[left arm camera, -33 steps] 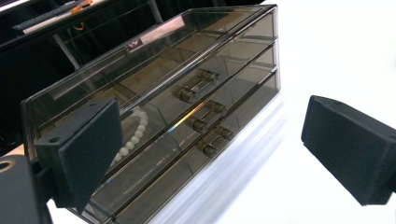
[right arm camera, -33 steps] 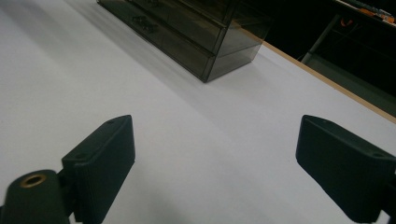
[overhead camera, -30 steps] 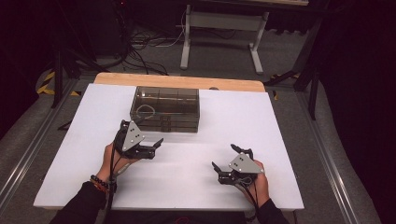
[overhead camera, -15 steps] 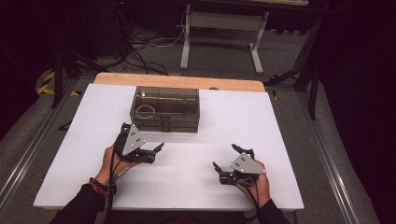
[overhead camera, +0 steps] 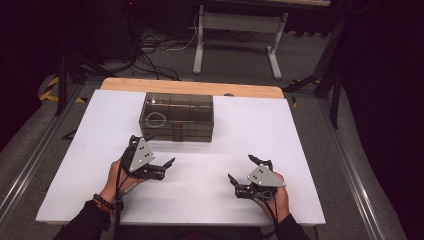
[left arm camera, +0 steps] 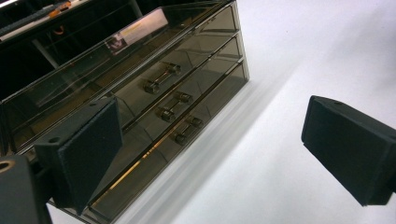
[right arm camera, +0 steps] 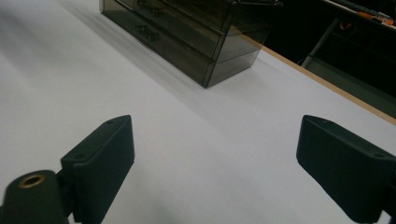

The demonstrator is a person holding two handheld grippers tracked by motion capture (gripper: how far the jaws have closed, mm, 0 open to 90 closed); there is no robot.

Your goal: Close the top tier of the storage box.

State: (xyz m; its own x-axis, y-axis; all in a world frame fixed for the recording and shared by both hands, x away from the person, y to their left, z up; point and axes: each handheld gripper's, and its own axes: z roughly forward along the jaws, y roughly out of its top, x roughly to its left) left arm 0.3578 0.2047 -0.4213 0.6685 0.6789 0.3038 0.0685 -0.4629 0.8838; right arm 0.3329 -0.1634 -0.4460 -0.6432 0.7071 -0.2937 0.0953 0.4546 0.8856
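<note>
L tool [overhead camera: 152, 159] wide, angled at drawer box [overhead camera: 177, 117] | R tool [overhead camera: 246, 170] wide, low over table [overhead camera: 310, 150]

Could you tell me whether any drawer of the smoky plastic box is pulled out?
No, all three drawers of the box sit flush with its front, handles in line.

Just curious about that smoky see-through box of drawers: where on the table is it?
In the high view the drawer box stands on the white table, toward the far edge and left of centre, just beyond the open left gripper.
</note>
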